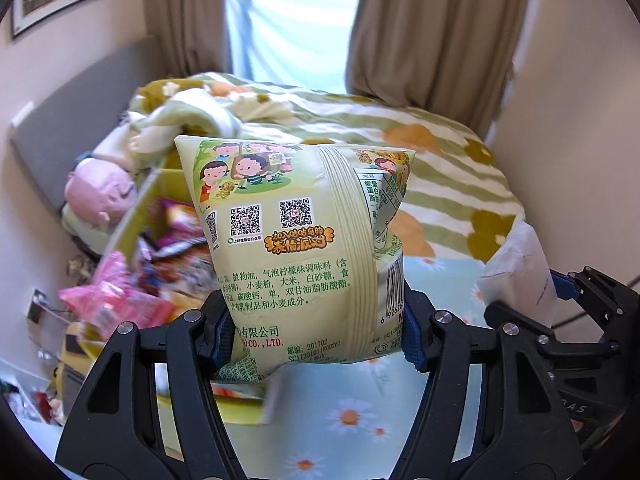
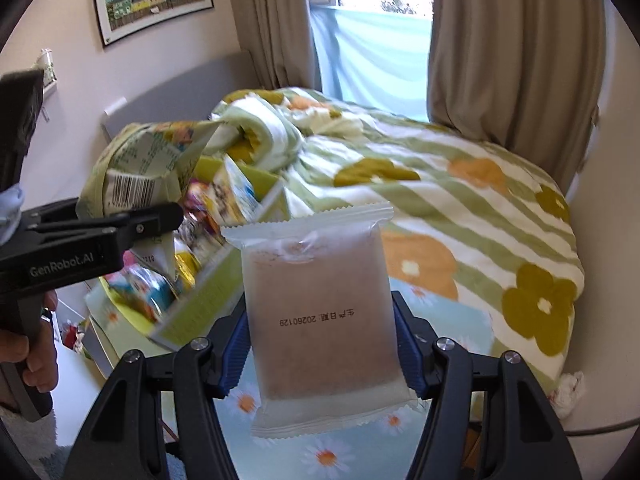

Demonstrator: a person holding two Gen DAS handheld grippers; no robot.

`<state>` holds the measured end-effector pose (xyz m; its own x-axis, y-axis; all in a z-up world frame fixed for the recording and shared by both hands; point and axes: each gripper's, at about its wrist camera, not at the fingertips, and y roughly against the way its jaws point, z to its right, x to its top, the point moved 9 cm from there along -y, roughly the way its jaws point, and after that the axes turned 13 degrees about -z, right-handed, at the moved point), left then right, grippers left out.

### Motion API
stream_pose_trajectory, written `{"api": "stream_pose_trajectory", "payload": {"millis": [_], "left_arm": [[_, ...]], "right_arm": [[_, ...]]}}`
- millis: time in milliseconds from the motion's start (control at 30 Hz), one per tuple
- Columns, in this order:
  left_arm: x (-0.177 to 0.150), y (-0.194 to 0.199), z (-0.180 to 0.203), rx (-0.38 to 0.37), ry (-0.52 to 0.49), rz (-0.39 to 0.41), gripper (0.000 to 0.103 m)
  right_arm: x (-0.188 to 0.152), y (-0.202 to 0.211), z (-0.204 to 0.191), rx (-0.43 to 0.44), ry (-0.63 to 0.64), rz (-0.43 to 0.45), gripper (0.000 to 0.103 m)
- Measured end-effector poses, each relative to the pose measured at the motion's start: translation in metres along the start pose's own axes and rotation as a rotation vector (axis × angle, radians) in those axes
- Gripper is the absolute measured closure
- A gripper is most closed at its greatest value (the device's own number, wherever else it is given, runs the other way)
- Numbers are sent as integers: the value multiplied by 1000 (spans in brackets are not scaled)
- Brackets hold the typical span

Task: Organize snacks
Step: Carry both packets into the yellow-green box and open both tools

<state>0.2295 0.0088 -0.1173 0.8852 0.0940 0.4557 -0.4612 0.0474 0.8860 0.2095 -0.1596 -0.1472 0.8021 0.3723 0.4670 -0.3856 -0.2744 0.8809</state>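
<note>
The left gripper (image 1: 318,334) is clamping the bottom of a pale green snack bag (image 1: 296,248), blue pads pressing in on both sides, so the jaws are sitting partway closed around it. The bag is standing upright with its long axis vertical, back panel facing the camera (QR codes, a barcode, a cartoon of kids, lots of Chinese print, plus "CO., LTD." near the bottom). It's hanging in the air over the bed (image 1: 440,152).

The right gripper (image 2: 322,358) is doing the same thing with a frosted white packet (image 2: 320,320), also upright, squeezed at its lower half. The date stamp is reading upside down: "20260129".

Off to the left a yellow-green box (image 2: 200,300) is sitting on the bed, stuffed with a jumble of colourful snack packs (image 1: 116,296), too blurry to read. From the right wrist view the other gripper's body is showing "GenRobot.AI", with a hand (image 2: 36,344) wrapping its handle.
</note>
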Motion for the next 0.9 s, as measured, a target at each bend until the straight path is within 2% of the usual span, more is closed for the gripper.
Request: {"api": "stream_pose_trajectory", "payload": {"millis": [133,300,400,567,600,667,700,733,900], "left_arm": [[12,0,-49,29,26,-2,41],[23,-16,-111,63,33,-55,41],[23,-34,-138,74,13,-96,41],[16,-71,-159,61,-38,-171,41],[16,-80,-162,46,-56,-187,38],[15,-91,-164,30,-86,-205,25],[14,-95,-165,35,-95,-210,8],[14,-97,-168,38,-104,-209,1],[8,-95,-182,-39,-79,-225,1]], "right_arm": [[29,-6,-33,44,1,11,44],[62,-23,-75,95,-22,20,44],[76,-35,-94,120,-44,12,44],[95,-59,-121,124,-71,-9,44],[97,-63,-124,124,-78,-17,44],[100,-74,-129,119,-94,-32,44],[102,-78,-132,115,-100,-37,44],[103,-82,-134,111,-108,-44,44],[106,-96,-142,94,-143,-65,44]]}}
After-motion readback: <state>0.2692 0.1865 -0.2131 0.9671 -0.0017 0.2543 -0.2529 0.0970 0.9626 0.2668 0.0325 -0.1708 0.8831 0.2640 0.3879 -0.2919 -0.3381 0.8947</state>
